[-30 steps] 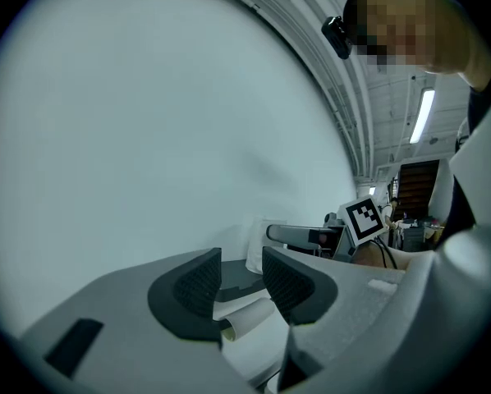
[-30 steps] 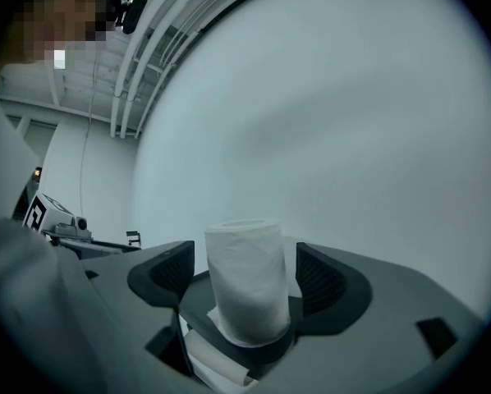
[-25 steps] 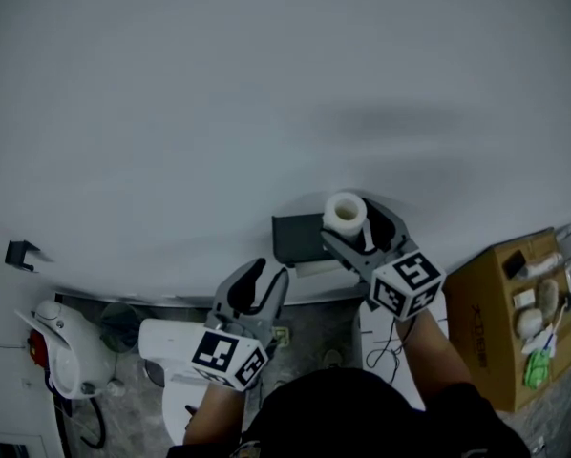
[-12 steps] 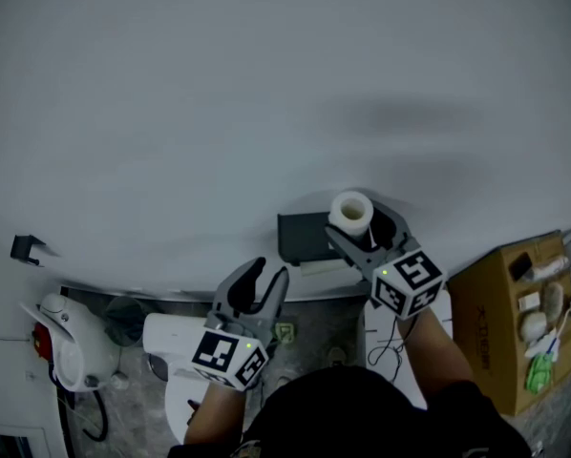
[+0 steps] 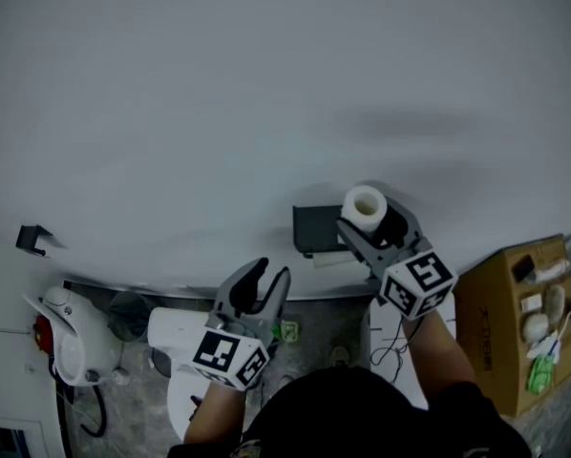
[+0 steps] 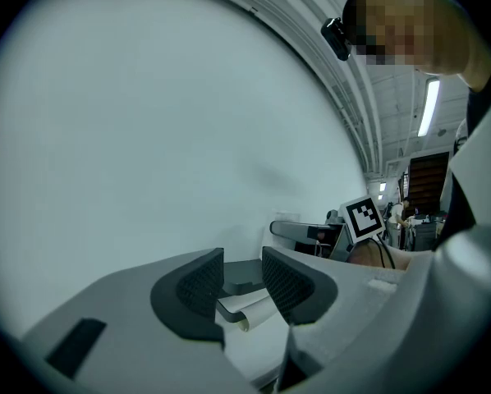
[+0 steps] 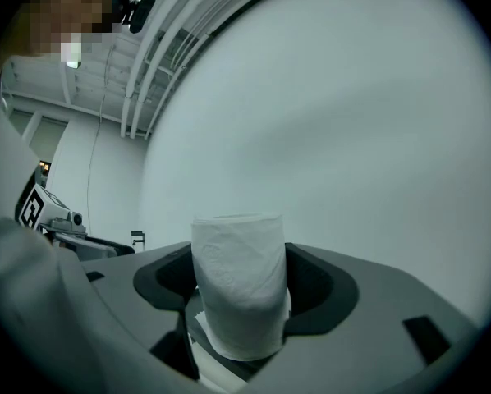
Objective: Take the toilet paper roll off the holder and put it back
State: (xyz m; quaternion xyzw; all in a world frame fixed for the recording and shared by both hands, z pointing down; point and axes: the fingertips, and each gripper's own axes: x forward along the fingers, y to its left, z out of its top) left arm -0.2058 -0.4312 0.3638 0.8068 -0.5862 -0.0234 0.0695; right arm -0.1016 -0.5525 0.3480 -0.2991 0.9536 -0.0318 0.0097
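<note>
Clamping the toilet paper roll (image 7: 237, 290) upright, the right gripper (image 5: 373, 225) has just been closing its jaws, pads pressed on both sides. The roll is off the dark holder (image 5: 314, 229), just beside its right end at the wall (image 5: 266, 113). The left gripper (image 5: 264, 280) hangs lower, jaws parted, gripping nothing.

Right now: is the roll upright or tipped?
Upright: the toilet paper roll stands on end; the head view shows its hollow core facing up.

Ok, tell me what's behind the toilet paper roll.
Behind the toilet paper roll only plain white wall shows; the patch directly behind it is covered by the roll itself.
</note>
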